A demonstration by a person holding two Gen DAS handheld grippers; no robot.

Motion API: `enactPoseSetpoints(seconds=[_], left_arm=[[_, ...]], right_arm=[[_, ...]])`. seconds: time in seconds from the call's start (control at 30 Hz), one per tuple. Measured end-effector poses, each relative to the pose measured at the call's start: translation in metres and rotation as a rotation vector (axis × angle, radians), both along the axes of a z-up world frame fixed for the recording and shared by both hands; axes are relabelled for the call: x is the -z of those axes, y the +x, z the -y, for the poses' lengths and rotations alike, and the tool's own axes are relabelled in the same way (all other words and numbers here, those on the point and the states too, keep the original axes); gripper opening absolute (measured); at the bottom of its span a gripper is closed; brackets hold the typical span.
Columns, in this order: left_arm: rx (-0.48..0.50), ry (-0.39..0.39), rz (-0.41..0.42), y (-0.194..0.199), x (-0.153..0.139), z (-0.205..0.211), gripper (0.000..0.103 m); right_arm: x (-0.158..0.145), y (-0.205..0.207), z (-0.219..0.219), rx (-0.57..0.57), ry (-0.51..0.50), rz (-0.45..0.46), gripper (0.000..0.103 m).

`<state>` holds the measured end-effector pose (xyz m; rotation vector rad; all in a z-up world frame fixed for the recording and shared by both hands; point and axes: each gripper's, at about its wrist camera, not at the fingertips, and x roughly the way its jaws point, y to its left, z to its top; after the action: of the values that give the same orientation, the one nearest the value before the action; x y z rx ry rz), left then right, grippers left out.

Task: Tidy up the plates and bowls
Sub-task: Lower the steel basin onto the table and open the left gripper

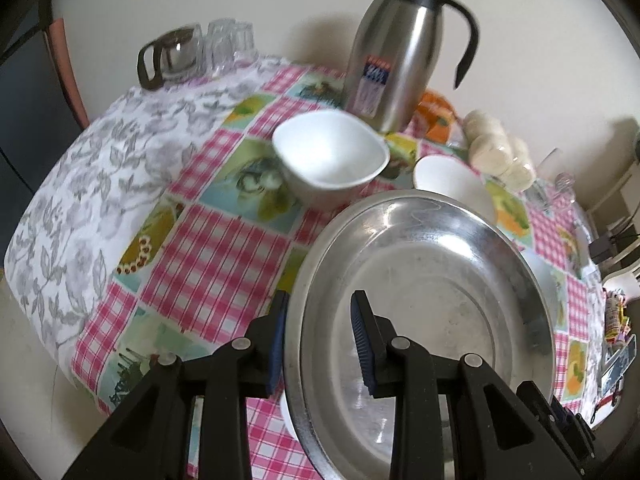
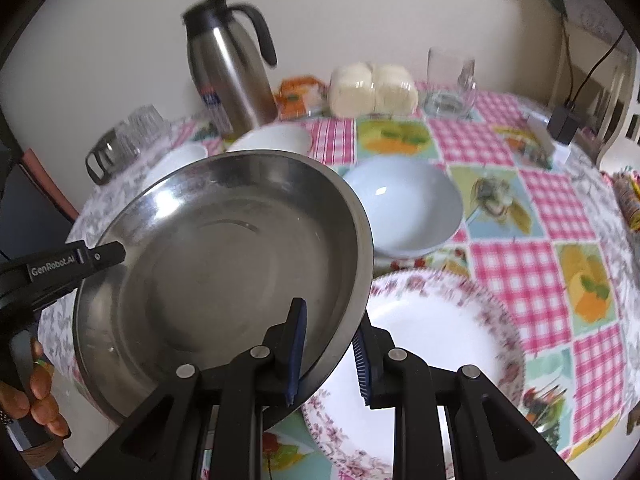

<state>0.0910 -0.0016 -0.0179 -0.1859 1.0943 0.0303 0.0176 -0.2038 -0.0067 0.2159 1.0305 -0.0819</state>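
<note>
The steel plate [image 2: 216,264] is up off the table, tilted, above the floral plate [image 2: 436,364]. Both grippers pinch its rim: the left gripper [image 1: 320,344] on one edge, the right gripper [image 2: 330,356] opposite. Thin slick rim, so if either side lets go or pulls unevenly it'll probably clang down onto the china. It's empty, same as the white bowl [image 2: 402,206] and square bowl [image 1: 332,156].

Our right gripper [image 2: 330,350], black angular arms, silver pivot screws, blue ribbed pads, our left gripper [image 1: 322,344] alike, white "GenRobot.AI" lettering, bare-skinned left hand [image 2: 38,396]
</note>
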Motion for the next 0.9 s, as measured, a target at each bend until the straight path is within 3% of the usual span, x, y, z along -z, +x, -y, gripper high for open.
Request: enactPoseSetpoints(seconds=[0.5, 0.9], left_arm=[[0.011, 0.002, -0.086, 0.001, 0.022, -0.006, 0.031], [0.002, 0.038, -0.143, 0.003, 0.037, -0.012, 0.031]], right_arm=[[0.025, 0.002, -0.014, -0.003, -0.045, -0.116, 0.025], [0.026, -0.002, -0.026, -0.019, -0.084, -0.118, 0.025]])
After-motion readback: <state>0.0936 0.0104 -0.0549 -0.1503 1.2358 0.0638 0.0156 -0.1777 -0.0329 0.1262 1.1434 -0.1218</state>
